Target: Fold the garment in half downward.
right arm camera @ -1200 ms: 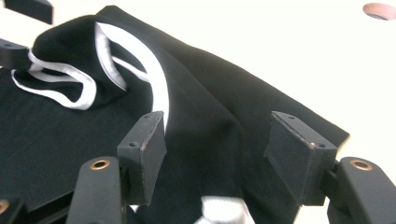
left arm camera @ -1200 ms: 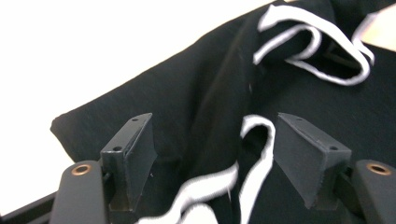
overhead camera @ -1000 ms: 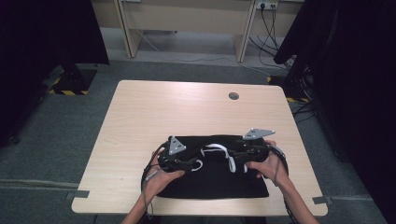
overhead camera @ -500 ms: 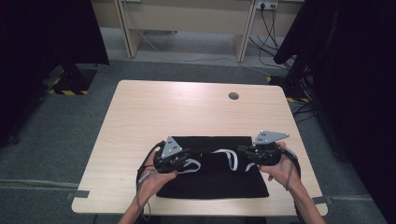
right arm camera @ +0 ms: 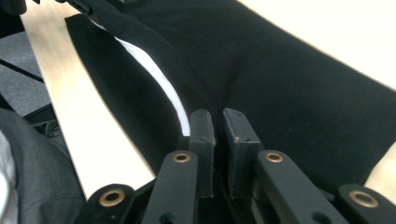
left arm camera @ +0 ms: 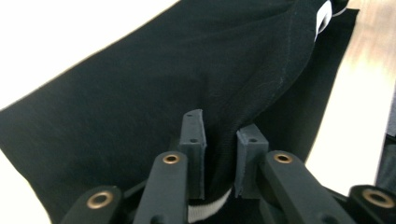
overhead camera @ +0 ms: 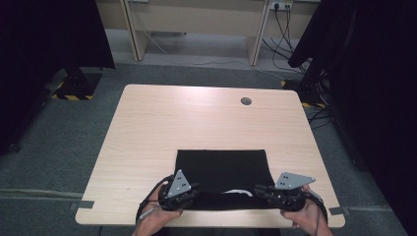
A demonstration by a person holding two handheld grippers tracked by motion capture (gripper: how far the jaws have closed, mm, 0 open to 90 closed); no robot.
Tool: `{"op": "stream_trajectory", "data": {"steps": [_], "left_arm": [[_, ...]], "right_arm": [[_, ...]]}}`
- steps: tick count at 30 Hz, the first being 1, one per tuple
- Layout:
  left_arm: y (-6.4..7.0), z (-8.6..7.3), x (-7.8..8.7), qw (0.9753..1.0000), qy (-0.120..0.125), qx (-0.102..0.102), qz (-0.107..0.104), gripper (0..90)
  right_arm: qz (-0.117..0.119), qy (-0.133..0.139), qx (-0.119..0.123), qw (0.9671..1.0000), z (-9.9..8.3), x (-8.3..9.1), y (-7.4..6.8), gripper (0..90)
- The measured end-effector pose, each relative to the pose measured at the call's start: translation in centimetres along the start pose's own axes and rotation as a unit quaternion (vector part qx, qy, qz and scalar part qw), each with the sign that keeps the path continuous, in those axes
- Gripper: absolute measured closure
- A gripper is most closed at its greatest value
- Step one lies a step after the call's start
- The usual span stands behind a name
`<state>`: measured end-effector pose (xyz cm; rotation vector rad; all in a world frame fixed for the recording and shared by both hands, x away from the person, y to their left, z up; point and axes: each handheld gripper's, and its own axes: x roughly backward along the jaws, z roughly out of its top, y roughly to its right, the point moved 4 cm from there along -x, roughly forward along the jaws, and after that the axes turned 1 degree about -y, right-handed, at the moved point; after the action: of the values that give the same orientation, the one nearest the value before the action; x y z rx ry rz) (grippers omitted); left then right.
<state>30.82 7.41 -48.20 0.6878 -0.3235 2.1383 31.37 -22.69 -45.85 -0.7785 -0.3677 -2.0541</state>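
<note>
Both grippers pulled nearer table edge | left gripper [overhead camera: 193, 191], right gripper [overhead camera: 259, 190] jaws clamp black garment [overhead camera: 222, 169]

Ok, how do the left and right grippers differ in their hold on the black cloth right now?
The left gripper pinches a thicker bunch of the black cloth, so its jaws stand a little apart; the right gripper has its jaws nearly together on a thinner fold. In the high view the left one grips the cloth's near left corner, the right one its near right corner. Both are shut on the cloth at the near edge of the table.
</note>
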Motion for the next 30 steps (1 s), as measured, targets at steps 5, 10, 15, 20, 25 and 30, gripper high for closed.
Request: {"op": "stream_trajectory", "data": {"steps": [5,10,15,20,25,30], "left_arm": [[0.9,-0.2,0.7,0.9999,0.006,-0.008,-0.005,72.3],[1.6,0.1,1.7,0.9995,0.019,-0.007,-0.025,60.2],[1.3,0.1,2.2,0.999,0.033,0.024,-0.016,43.7],[0.3,-0.6,1.6,0.9988,0.018,0.043,0.014,41.6],[-0.2,-2.7,0.5,0.9977,-0.035,0.037,0.045,42.0],[-0.1,-3.4,0.3,0.9976,-0.038,0.028,0.051,41.5]], "right_arm": [[0.001,0.004,-0.001,1.0,-0.2,0.7,-0.5,79.5],[-0.006,0.022,0.0,0.9997,0.4,2.0,-0.9,74.5],[-0.022,0.009,-0.005,0.9997,0.2,1.3,-0.1,70.5],[-0.028,-0.014,-0.024,0.9992,-0.7,-1.0,1.5,67.4],[-0.029,-0.022,-0.035,0.9987,-1.2,-2.2,2.4,62.5],[-0.045,-0.047,-0.036,0.9972,-2.3,-3.2,2.8,54.8]]}}
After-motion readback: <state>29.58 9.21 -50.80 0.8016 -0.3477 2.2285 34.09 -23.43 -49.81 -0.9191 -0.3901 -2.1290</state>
